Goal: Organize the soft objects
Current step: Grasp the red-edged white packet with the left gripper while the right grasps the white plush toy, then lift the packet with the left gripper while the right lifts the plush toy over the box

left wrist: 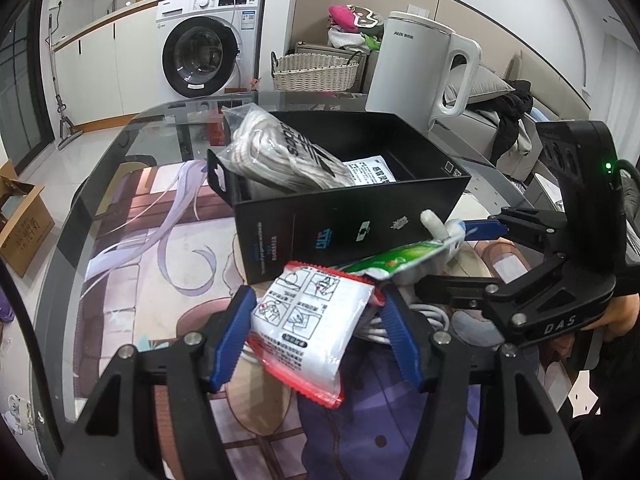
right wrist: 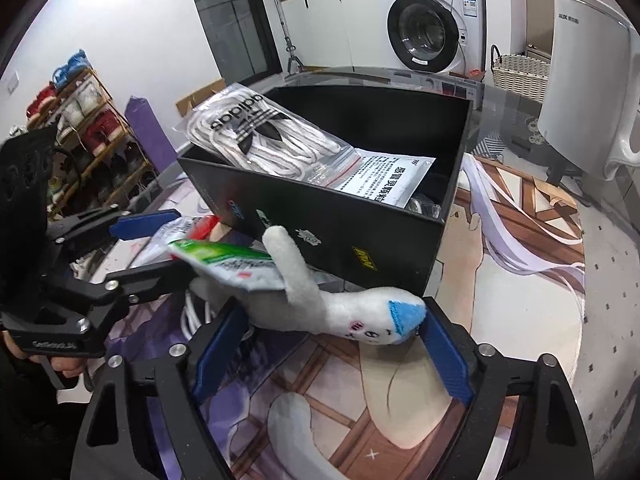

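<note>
Blue pads of the left gripper (left wrist: 316,332) are closed on a white sachet with red edges (left wrist: 308,328); the sachet hangs tilted between them, in front of the black box (left wrist: 352,216) and not yet over it. Inside the box, at its left end, a clear bag of white laces (left wrist: 276,152) leans on the wall, and a flat white packet (left wrist: 370,170) lies beside it. Further right, a green and white pouch (right wrist: 224,262) lies on the soft white toy (right wrist: 340,312), just before the box.

The right gripper (right wrist: 332,344) stands around this toy with its fingers quite wide. The right pad is at the toy's blue ear, but whether both pads press on it I cannot tell.

For the step in hand, I think the left hand should lift the sachet above the near wall, carry it to the free space at the right of the box, and open only when it is low inside. The right hand should squeeze the toy's body, not the ear, so the pouch on top does not slide away.
</note>
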A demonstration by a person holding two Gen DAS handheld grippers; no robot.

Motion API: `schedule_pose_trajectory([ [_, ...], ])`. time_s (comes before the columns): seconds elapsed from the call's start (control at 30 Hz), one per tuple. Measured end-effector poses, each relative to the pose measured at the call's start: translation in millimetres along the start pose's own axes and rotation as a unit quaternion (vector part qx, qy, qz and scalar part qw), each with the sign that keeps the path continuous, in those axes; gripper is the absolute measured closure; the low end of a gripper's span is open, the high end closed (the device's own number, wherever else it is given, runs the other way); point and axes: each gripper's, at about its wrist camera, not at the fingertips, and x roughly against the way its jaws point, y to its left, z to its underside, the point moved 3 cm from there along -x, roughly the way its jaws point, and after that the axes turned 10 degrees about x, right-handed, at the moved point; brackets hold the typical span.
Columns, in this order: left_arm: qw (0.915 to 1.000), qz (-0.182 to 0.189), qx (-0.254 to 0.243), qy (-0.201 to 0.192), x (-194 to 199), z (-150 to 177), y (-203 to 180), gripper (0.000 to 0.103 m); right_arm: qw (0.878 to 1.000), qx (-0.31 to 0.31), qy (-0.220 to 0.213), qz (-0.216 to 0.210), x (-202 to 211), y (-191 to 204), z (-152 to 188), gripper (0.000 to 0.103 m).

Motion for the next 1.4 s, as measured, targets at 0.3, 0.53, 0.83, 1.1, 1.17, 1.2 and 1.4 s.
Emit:
schedule_pose_trajectory([
  [0.3,1.0,-0.003,0.009,-0.002,9.1,5.3,4.5,0.043,1.0,-0.004,-0.004,-0.012,20.2,-5.1,20.7,0.055],
  [0.53,0.9999,-0.009,0.006,0.003,18.4,14.7,7.1,0.043,0.995,0.078,0.02,-0.057,32.6,20.7,37.4,0.054],
  [0.83,0.9999,-0.007,0.0,0.009,21.6,19.5,8.0,0.043,0.988,0.124,0.033,-0.087,20.6,40.7,37.4,0.05],
  [1.1,0.9999,-0.01,0.005,0.006,25.0,21.1,10.7,0.043,0.987,0.133,0.027,-0.088,15.6,51.6,31.3,0.071],
  [1.17,0.9999,-0.011,0.007,0.002,27.7,22.3,10.9,0.043,0.987,0.133,0.02,-0.083,19.0,55.7,32.5,0.078],
  [1.2,0.9999,-0.012,0.008,0.001,29.1,22.9,10.9,0.043,0.988,0.132,0.017,-0.082,22.4,56.1,33.8,0.08],
  [1.4,0.9997,-0.017,0.006,-0.013,42.4,25.1,4.8,0.043,0.99,0.121,0.001,-0.076,40.4,56.5,37.8,0.083],
])
